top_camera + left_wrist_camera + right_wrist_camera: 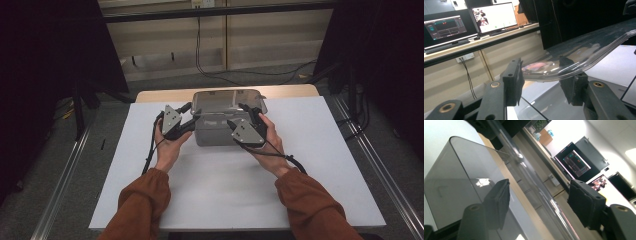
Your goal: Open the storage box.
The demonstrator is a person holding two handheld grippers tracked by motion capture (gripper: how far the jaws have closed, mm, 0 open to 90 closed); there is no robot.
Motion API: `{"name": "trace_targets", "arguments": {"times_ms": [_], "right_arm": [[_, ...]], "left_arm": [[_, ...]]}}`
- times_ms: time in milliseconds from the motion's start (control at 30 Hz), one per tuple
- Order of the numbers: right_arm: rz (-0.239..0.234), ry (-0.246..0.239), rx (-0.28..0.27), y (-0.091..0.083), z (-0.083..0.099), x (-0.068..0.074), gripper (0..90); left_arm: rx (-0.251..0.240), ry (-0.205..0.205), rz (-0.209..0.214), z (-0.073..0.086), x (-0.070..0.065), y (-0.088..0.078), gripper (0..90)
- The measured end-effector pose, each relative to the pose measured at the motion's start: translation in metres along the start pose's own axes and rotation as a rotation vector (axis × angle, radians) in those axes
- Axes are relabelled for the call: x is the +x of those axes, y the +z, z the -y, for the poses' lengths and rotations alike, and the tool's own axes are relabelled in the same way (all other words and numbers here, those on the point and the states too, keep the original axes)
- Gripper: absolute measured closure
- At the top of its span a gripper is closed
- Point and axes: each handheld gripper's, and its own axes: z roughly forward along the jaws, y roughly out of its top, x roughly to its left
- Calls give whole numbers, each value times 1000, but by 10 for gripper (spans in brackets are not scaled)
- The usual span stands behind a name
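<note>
One grey transparent box point(220, 131), one clear lid point(227, 101) on it, two hand-held tools: left tool point(189, 119), right tool point(239, 116). One white worktop point(310, 165).

A wide rectangular bench point(210, 190) with a flat white top is being seen from above, its far edge showing a strip of pale wood. It is being flanked by grey floor and metal rails on both sides. A smoky grey translucent plastic box point(216, 134) is being carried directly on the white surface, near the far edge and roughly centred across the width. A clear plastic lid point(225, 101) with a curved rim is being borne on top of that box. In the right gripper view, the grey wall of the box is being shown rising from the white surface.
</note>
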Motion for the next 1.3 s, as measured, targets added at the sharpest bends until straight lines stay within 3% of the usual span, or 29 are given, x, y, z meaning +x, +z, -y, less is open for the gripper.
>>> {"name": "trace_targets", "arguments": {"times_ms": [200,400,633,667,700,867,933,1067,1300], "right_arm": [[36,80,26,-1,8,-8,142],[-7,209,71,-1,18,-16,97],[-46,299,120,-4,26,-28,84],[-58,333,121,-4,28,-30,81],[-88,402,123,-5,32,-35,83],[-94,427,163,-7,41,-42,89],[-128,428,172,-6,48,-45,19],[-117,503,154,-5,58,-52,64],[-94,522,128,0,68,-60,224]], "left_arm": [[8,3,-4,1,1,0,539],[13,1,-2,1,1,0,535],[14,-3,0,1,1,0,532],[14,-4,0,1,1,0,533],[11,-9,0,1,1,1,533],[14,-7,1,1,1,1,532],[19,-5,1,2,1,1,531],[17,-11,0,2,0,1,532],[13,-15,-4,1,0,2,534]]}}
